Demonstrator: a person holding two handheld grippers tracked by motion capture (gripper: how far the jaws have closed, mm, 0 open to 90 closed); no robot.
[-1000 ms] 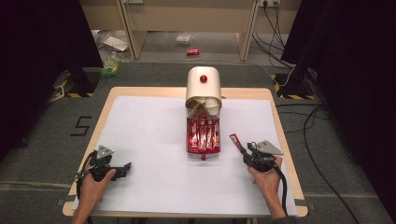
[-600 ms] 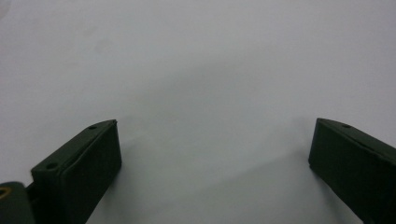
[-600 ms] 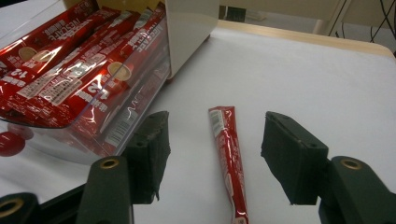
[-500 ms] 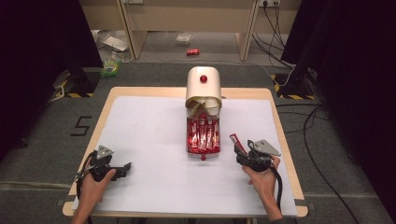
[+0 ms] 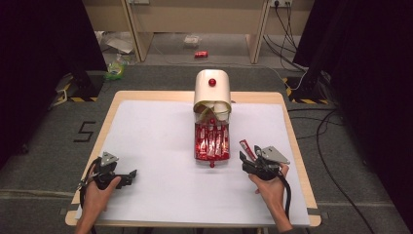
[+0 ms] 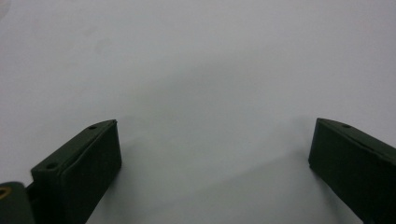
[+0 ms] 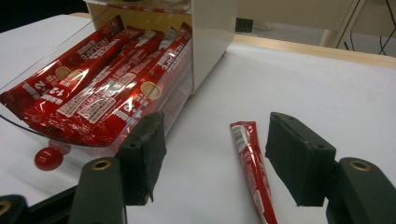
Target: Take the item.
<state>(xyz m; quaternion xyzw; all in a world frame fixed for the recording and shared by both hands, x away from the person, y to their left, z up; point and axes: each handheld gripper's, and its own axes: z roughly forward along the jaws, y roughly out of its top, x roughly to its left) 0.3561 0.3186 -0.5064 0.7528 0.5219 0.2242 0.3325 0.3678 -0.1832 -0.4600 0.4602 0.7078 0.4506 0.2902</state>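
White paper covers the table (image 5: 146, 126), where the right gripper (image 7: 215, 158), jaws just spread, leaves one red stick sachet (image 7: 252, 168) lying loose beside the full clear drawer (image 7: 28, 126), left gripper (image 6: 210, 158) open, idle.

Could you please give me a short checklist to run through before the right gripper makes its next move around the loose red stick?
1. Right gripper open: ok; its jaws have just been opening and stand apart.
2. Loose stick released: ok; it lies flat on the table between the jaws, and neither pad presses on it.
3. Drawer open with sticks inside: ok; red sticks fill it.
4. Drawer clear of the right gripper: cannot tell; the near jaw is very close to its clear wall.
5. Left gripper empty and open: ok; bare table between its jaws.
6. Left gripper out of the way: ok; it rests far to the left of the drawer.
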